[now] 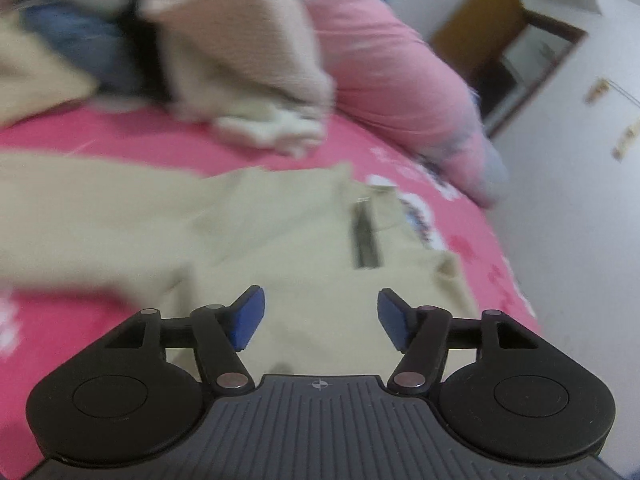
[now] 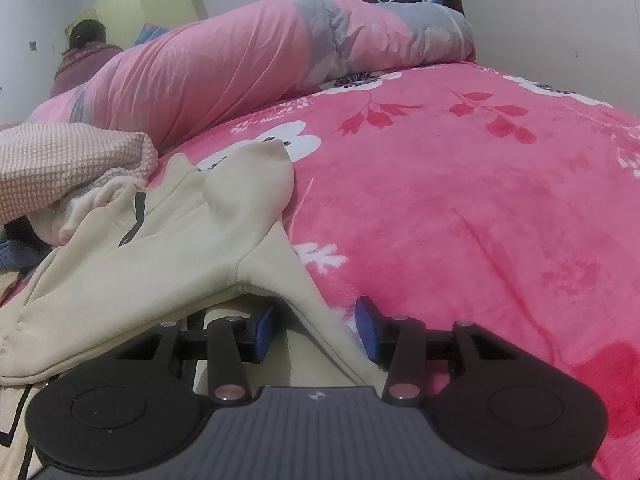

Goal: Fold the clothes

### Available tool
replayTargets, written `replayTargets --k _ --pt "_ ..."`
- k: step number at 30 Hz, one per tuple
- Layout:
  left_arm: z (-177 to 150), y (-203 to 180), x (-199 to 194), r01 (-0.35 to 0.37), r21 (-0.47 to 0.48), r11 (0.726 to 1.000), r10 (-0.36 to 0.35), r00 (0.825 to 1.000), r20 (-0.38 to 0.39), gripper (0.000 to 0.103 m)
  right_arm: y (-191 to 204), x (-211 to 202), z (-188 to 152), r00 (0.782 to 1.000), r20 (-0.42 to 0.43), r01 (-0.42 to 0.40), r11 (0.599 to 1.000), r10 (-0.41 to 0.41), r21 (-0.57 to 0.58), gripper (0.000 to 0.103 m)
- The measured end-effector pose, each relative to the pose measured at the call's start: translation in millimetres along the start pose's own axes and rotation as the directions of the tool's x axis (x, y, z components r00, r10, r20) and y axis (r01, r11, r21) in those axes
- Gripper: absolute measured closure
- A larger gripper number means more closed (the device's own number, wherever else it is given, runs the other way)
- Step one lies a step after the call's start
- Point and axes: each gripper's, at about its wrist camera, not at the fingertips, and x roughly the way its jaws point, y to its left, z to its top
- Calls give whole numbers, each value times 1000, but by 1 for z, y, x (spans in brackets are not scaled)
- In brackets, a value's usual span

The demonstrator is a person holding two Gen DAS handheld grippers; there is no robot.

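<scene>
Your left tongs [image 1: 320,318] are spread wide with nothing between the blue pads, hanging over the beige top [image 1: 280,248]. It lies spread on the pink floral bed [image 1: 472,248] right ahead of them, zip collar further ahead and a bit right. The view's smeary there, so the finer folds are hard to read.

Your right tongs [image 2: 316,330] are about half open, and an edge of the same beige top [image 2: 168,248] runs through the gap. I can't tell whether the pads actually press on it. The rest of the garment is bunched up ahead and left of those tongs. A checked pink cloth [image 2: 68,164] is further left, and a rolled pink quilt [image 2: 224,60] lies behind.
</scene>
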Motion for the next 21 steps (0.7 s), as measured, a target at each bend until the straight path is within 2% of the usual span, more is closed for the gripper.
replayTargets --k 4,7,10,13,14,16,17,18,21 --pt "-31 17 -4 -26 -1 1000 26 999 33 29 1 0 0 1000 -2 2 1000 -2 0 57" --pt "-39 15 12 -112 79 991 108 993 49 29 2 0 0 1000 -2 5 1000 -5 -2 57" --pt "-40 13 31 -160 135 978 153 986 65 31 2 0 0 1000 -2 8 1000 -8 -4 57" --pt "-40 18 37 -180 119 976 172 982 72 35 3 0 0 1000 -2 13 1000 -13 -9 57" --pt "-40 20 39 -187 114 976 179 981 74 38 4 0 0 1000 -2 14 1000 -14 -11 57" --pt "-41 22 43 -202 105 974 194 978 79 58 5 1 0 1000 -3 18 1000 -18 -14 56" --pt "-42 23 43 -216 107 970 208 975 84 80 6 1 0 1000 -4 20 1000 -20 -17 56" --pt "-41 23 42 -216 99 971 207 974 92 94 6 1 0 1000 -4 23 1000 -23 -20 56" --pt "-39 24 26 -184 21 983 179 974 141 99 11 2 1 999 -9 40 998 -40 -44 56"
